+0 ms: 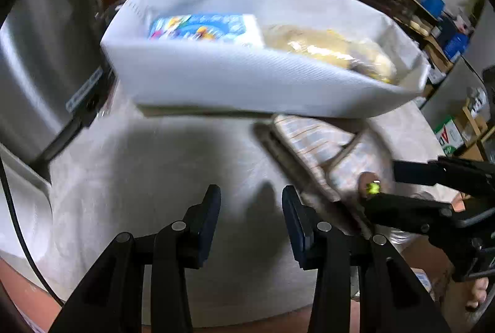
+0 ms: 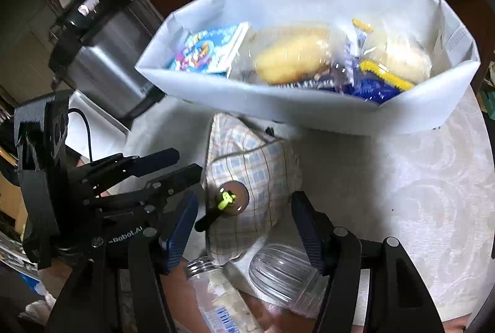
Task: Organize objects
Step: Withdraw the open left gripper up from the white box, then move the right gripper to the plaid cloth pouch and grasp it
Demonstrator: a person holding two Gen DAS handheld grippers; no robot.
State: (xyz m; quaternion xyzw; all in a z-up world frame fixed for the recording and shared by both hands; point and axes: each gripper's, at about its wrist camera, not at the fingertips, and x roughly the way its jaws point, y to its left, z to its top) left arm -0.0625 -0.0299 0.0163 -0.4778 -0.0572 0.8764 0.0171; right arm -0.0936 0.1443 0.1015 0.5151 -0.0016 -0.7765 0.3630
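Nearest, at the table's front edge: a clear ribbed plastic jar [image 2: 286,280] lying on its side, and just left of it a clear bottle with a barcode label [image 2: 216,299], long axis running front to back, open neck toward the table's middle.

Right gripper [image 2: 244,232], blue pads: jaws apart, nothing pressed between them; it hangs above a plaid cloth pouch [image 2: 250,178] bearing a lime-green clip [image 2: 225,199].

Left gripper [image 1: 251,224]: jaws parted over bare pale tablecloth [image 1: 154,178], gripping nothing. Pouch lies just right of it, long axis slanting toward the far left.

Farther, toward the table's back edge: a white fabric bin [image 2: 309,113], long axis left to right. Inside, left to right: a blue printed box [image 2: 210,50], a wrapped yellow bun [image 2: 290,59], a blue-and-yellow packet [image 2: 374,85].
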